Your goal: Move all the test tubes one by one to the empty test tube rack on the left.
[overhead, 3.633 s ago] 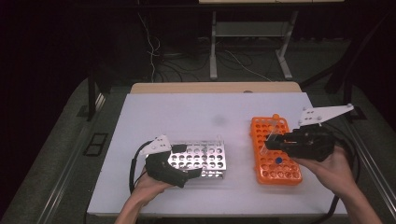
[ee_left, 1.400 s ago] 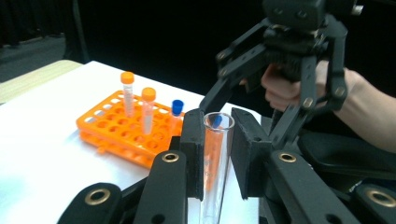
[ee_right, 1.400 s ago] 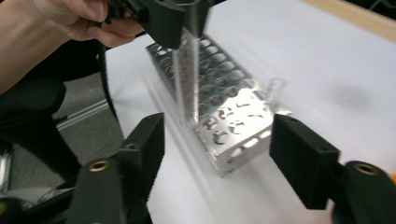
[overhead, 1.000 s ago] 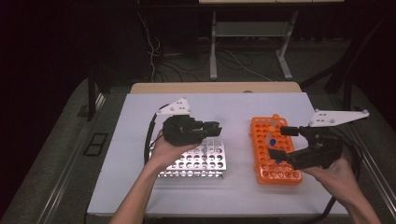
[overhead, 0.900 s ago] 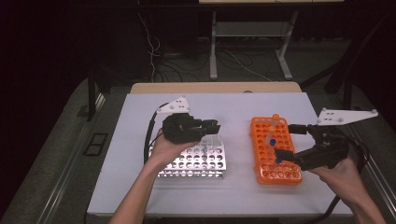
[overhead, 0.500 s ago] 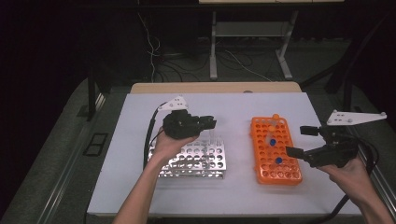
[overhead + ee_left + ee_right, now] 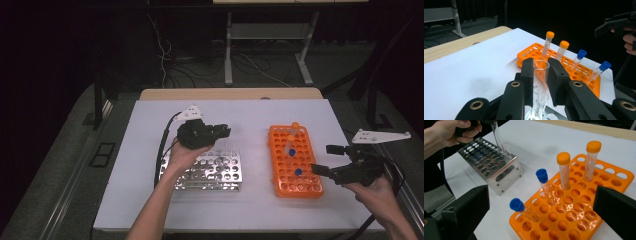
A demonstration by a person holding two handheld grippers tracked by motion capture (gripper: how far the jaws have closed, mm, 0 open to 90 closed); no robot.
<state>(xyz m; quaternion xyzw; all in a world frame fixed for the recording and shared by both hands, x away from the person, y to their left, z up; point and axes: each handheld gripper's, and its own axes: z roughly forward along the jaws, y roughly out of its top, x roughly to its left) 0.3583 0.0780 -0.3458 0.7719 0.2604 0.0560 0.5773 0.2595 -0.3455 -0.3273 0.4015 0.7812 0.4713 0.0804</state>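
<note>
- The right hand-held gripper had pulled back from the orange rack. Half a second before, it was closer to the rack; a second before, it was right over it. Now it hung just off the rack's right side, above the tabletop.
- Its jaws were spread wide with nothing between them.
- Two orange-capped tubes and two blue-capped tubes stood in the orange rack. The near blue one leaned over.
- The left hand-held gripper had stayed over the far edge of the metal rack for the last second. Before that it sat low at the rack's left side.
- Its jaws were pinching a clear glass tube with no cap. The tube's bottom end was down among the holes of the metal rack.
- I think the right hand was done with its tube, and the left hand was putting the glass tube in or lifting it out. I cannot tell which.
</note>
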